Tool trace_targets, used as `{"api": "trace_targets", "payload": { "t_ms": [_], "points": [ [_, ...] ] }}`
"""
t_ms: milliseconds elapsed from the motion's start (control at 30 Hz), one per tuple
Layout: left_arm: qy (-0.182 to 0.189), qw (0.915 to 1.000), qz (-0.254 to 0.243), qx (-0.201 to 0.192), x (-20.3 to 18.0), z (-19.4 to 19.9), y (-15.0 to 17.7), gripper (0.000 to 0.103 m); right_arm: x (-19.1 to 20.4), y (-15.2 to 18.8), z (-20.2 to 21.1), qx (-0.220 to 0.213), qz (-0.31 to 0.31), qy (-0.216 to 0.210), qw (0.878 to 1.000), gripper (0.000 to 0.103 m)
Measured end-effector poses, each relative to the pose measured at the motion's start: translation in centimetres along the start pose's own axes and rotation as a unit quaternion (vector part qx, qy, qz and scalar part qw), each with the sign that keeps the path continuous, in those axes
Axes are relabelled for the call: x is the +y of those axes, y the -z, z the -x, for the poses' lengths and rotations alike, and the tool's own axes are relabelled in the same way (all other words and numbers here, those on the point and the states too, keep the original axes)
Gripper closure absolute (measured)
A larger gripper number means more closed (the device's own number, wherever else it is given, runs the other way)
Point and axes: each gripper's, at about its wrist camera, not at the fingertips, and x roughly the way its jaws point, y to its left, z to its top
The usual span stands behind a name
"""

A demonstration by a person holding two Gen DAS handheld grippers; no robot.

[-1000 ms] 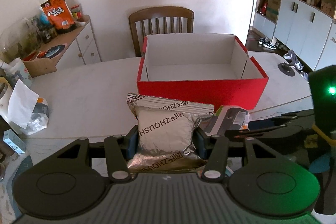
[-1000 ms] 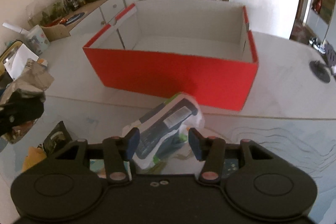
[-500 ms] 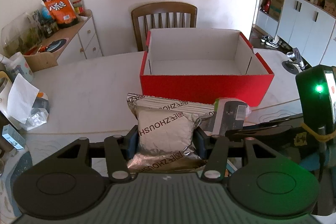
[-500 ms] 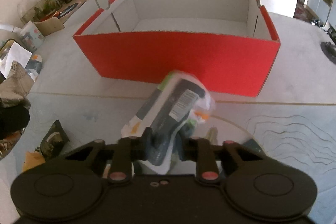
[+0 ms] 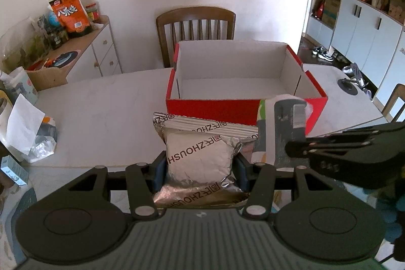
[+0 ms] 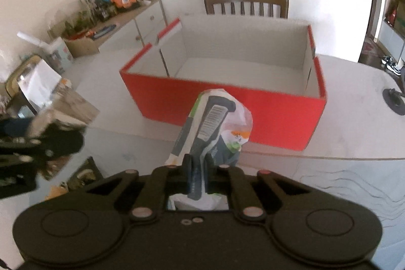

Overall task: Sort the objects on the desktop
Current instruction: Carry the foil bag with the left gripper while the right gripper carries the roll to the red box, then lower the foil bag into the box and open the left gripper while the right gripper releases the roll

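Item 1, nearest: my left tool (image 5: 200,166), blue pads pressed on both flanks of a silver foil pouch (image 5: 200,156). The pouch stands between the fingers, printed end toward the box, lifted off the surface (image 5: 101,98) as far as I can judge.

Item 2: my right tool (image 6: 197,163), drawn almost together and pinching the lower end of a white-and-grey wrapped pack (image 6: 215,123). The pack sticks up and forward, with its barcode face toward the lens. In the left view the same pack (image 5: 281,128) sits just beside the pouch, the right tool's dark fingers (image 5: 329,146) entering from that side.

Item 3, beyond: red cardboard box (image 5: 243,108), open-topped, white inside, nothing visible on its floor. It rests on the pale surface, both held items short of its near wall.

Item 4, far: wooden chair (image 5: 195,24) behind the box; a sideboard (image 5: 96,52) with an orange snack bag (image 5: 71,14) at the left.

Risks, my reading: the right grip holds only a thin edge of soft wrapper, so the pack may pivot or slide out on the way over the wall. The two loads ride close together and could knock each other. A low carry could catch the box's near wall and shove the box.

Pose: both tools level, side by side, aimed at the box; the right view is slightly blurred.
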Motion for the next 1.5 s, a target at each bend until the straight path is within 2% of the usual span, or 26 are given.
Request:
{"api": "trace_targets", "payload": {
  "t_ms": [167,467,967,1200,1500],
  "points": [
    [0.008,0.9999,-0.01,-0.011,-0.4,0.2,-1.0,0.051,-0.2,-1.6,2.3,-0.017,-0.002,-0.01,1.0,0.095],
    [0.019,0.9989,-0.029,-0.031,-1.1,-0.2,-3.5,0.051,-0.9,-4.3,3.9,-0.045,0.002,-0.004,0.999,0.095],
    [0.026,0.9968,-0.07,-0.03,-2.2,-3.6,-8.1,0.051,-2.8,-8.8,2.5,-0.058,-0.001,0.01,0.998,0.095],
    [0.036,0.9958,-0.081,-0.022,-2.5,-5.7,-10.4,0.051,-4.0,-10.2,0.6,-0.043,0.001,0.009,0.999,0.095],
    [0.046,0.992,-0.115,0.025,-3.2,-10.1,-12.2,0.051,-4.4,-11.1,-2.4,0.001,0.033,0.013,0.999,0.094]
  ]
}}
